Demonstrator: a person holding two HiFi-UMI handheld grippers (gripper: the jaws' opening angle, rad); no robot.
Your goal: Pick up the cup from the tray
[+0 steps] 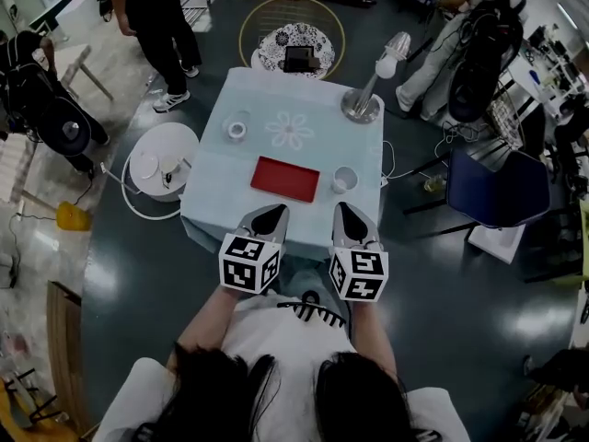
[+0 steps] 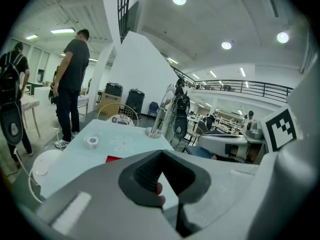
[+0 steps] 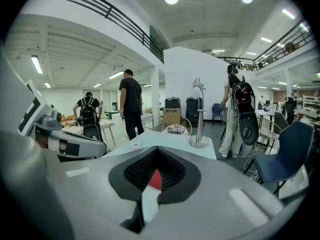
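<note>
Table [image 1: 213, 196] cloth is pale blue with a white flower print at centre; the tray [image 1: 285, 179] at the flower's 6 o'clock is red, the cup [image 1: 344, 180] at 4 whitish, the tape roll [image 1: 238, 129] at 9 white, the lamp stand [image 1: 362, 107] at 2 silver. Left gripper [image 1: 272, 214] and right gripper [image 1: 346, 212] are silver-grey with black ribbed pads [image 3: 140, 173]; their cubes [image 1: 249, 262] are white with black square markers. Floor [image 1: 442, 274] is glossy dark grey-green; the chair [image 1: 502, 187] at the table's 3 o'clock is blue, the round stand [image 1: 152, 150] at 9 white, the seat [image 1: 272, 46] at 12 black-and-white patterned, ringed in gold.
</note>
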